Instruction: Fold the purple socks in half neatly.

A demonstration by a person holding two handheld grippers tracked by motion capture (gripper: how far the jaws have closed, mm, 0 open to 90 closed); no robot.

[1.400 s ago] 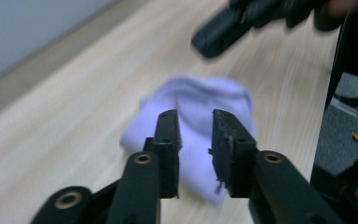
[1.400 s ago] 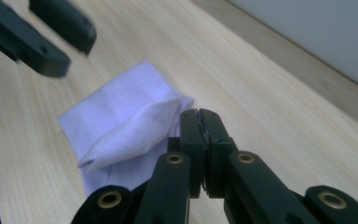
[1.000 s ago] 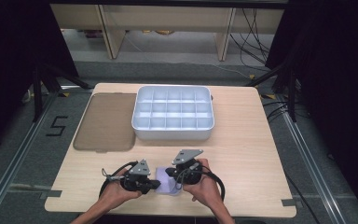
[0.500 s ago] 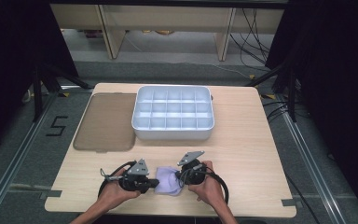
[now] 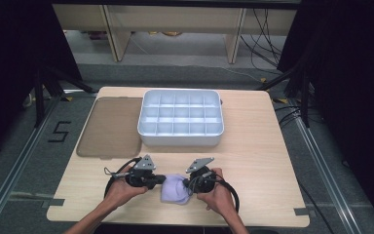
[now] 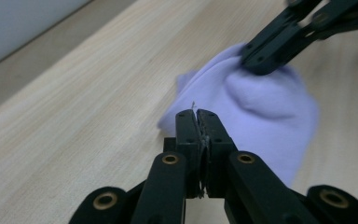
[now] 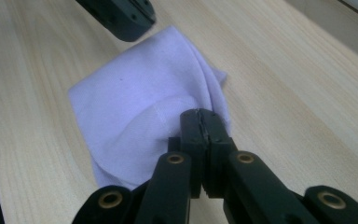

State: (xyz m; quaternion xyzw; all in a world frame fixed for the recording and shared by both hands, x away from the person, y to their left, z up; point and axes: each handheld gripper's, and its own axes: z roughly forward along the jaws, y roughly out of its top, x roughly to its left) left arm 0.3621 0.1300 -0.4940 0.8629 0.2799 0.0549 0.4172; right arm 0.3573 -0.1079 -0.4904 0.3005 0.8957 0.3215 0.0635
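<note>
Lilac fabric: small cloth [image 5: 176,189] lies bunched on the wooden table [image 5: 253,146], near your edge, right between your two tongs.
Cloth axis: roughly front-to-back on the table, your tongs at its left and right sides; loose end points toward you.
Left gripper [image 5: 161,179]: jaws pressed together, pinching the cloth's left edge, a thread of fabric showing at the tips in the left gripper view [image 6: 198,114].
Right gripper [image 5: 187,185]: jaws closed on a raised fold at the cloth's right side [image 7: 200,116].
Nearer hand: neither, both are on it; the cloth sits between the tips, so the next move likely turns on pulling the two sides apart or folding one across.
White tray [image 5: 181,117]: many-celled organiser, well beyond the cloth, toward the far side; every cell you can see looks empty.
Brown lid [image 5: 109,126]: flat on the table, just beside the tray's left wall, nothing on it.
Risk: thin grip at left, edge may slip.
</note>
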